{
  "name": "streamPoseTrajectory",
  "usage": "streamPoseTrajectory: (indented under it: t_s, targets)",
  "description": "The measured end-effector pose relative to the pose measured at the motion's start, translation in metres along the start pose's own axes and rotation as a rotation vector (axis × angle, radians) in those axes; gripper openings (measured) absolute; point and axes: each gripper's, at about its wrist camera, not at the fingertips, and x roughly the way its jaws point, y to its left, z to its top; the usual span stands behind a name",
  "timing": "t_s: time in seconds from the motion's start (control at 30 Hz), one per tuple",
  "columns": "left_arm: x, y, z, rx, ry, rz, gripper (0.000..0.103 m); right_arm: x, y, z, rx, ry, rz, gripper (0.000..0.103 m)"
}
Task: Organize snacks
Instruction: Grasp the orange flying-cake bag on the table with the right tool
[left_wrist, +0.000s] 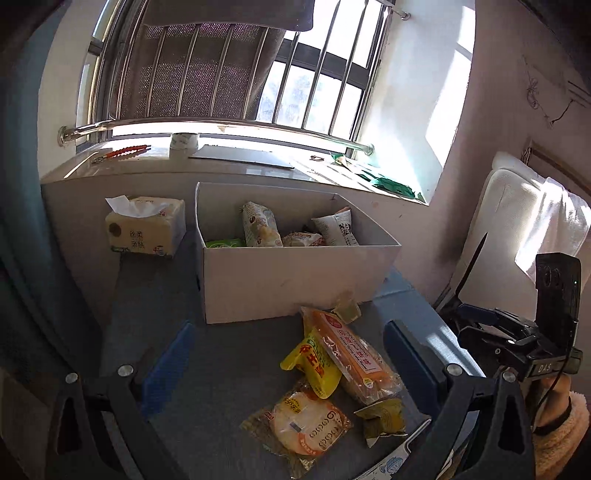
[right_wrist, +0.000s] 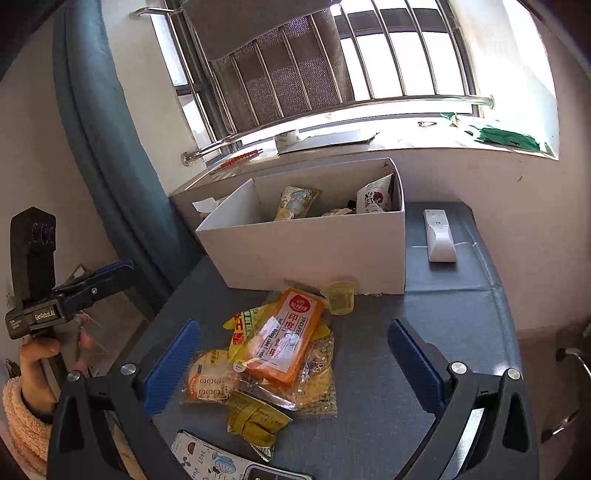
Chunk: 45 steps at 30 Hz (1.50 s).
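Note:
A white cardboard box (left_wrist: 295, 280) (right_wrist: 317, 251) stands on the blue-grey table and holds several snack packets (left_wrist: 260, 225) (right_wrist: 295, 201). In front of it lies a loose pile: an orange-labelled cake pack (left_wrist: 351, 350) (right_wrist: 291, 339), a yellow packet (left_wrist: 314, 363) (right_wrist: 240, 328), a round-biscuit pack (left_wrist: 299, 421) (right_wrist: 210, 376), a green-yellow wrapped snack (left_wrist: 384, 417) (right_wrist: 255, 421) and a small pale packet (left_wrist: 347, 308) (right_wrist: 340, 297). My left gripper (left_wrist: 288, 354) hangs open above the pile. My right gripper (right_wrist: 291, 354) is open over it too. Neither holds anything.
A tissue pack (left_wrist: 146, 225) sits left of the box. A white remote (right_wrist: 439, 236) lies to its right. Behind runs a windowsill (left_wrist: 240, 158) with clutter under barred windows. A phone (right_wrist: 210, 458) lies at the near edge. A white padded chair (left_wrist: 517, 221) stands at right.

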Motion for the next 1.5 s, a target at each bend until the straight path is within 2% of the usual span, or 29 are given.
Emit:
streamPoseTrajectory:
  t_s: [0.13,0.23,0.5,0.77,0.93,1.17,1.3,1.5]
  targets:
    - [-0.002,-0.009,-0.035,-0.038,0.007,0.015,0.103,-0.006,-0.003,-0.036,0.071,0.021,-0.015,0.103]
    - [-0.001,-0.017,-0.056,-0.039,0.023,0.011,0.103,-0.004,-0.004,-0.051,0.080,0.058,-0.011,0.103]
    - [0.006,-0.032,-0.077,0.014,0.053,0.016,0.103,0.017,-0.002,-0.068,0.167,0.137,0.062,0.103]
    - [0.008,-0.036,-0.086,0.041,0.066,0.008,0.103,0.023,0.003,-0.069,0.187,0.158,0.069,0.103]
    - [-0.003,-0.029,-0.083,0.037,0.036,0.024,0.103,0.003,-0.014,-0.059,0.250,0.074,0.086,0.103]
    - [-0.016,-0.009,-0.079,-0.035,-0.001,0.046,0.103,-0.014,-0.038,-0.052,0.333,0.016,0.072,0.103]
    - [-0.015,-0.002,-0.082,-0.068,-0.001,0.044,0.103,-0.009,-0.035,-0.051,0.303,0.032,0.041,0.103]
    - [-0.013,0.000,-0.086,-0.067,0.013,0.054,0.103,0.013,-0.021,-0.045,0.267,0.088,0.061,0.103]
